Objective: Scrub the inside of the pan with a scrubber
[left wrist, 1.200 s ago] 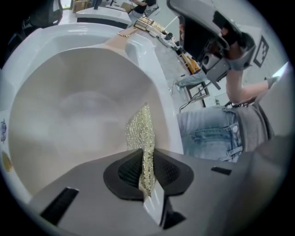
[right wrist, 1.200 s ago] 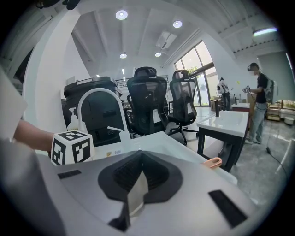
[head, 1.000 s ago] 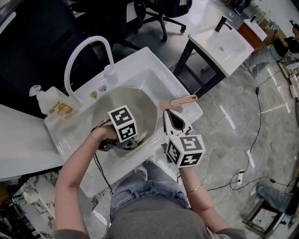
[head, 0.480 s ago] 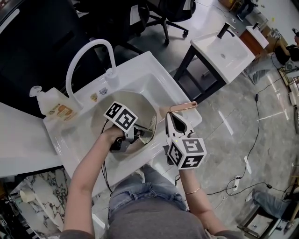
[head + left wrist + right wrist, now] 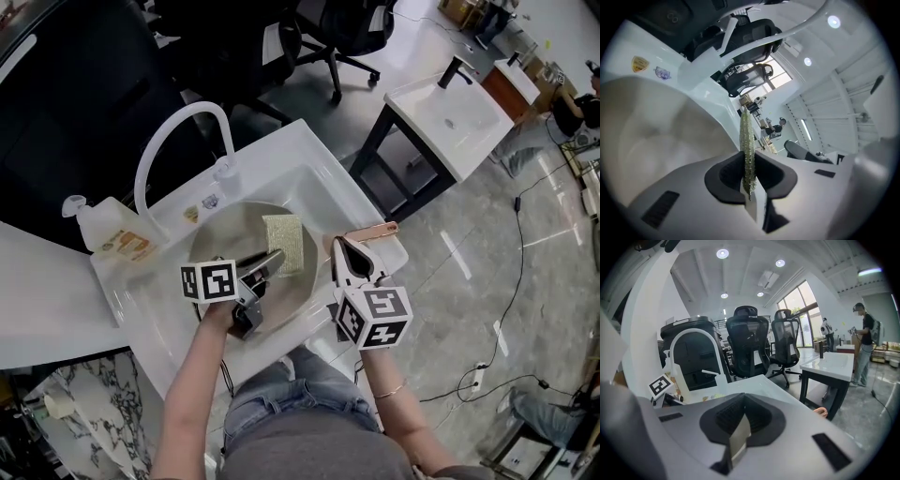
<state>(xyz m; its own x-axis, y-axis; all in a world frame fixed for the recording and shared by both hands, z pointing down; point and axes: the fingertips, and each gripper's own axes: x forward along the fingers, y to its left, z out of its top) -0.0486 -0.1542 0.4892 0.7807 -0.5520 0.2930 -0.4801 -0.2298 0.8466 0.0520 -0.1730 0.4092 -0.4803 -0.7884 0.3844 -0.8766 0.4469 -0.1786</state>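
A white sink [image 5: 309,155] fills the middle of my view. Its curved white faucet [image 5: 187,109] arches at upper left, with a soap bottle [image 5: 105,228] beside it at the left rim. Black office chairs [image 5: 330,28] stand along the top. At upper right a second washbasin [image 5: 450,108] sits on dark legs. Cables [image 5: 511,272] trail across the marble floor [image 5: 469,244].

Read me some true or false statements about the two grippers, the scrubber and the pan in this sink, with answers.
1. The left gripper is shut on the thin yellow-green scrubber pad. True.
2. The scrubber lies on the floor. False: it is held over the round steel pan in the white sink.
3. The right gripper is open and empty. False: it is shut on the pan's handle.
4. A plastic soap bottle stands by the curved white faucet. True.
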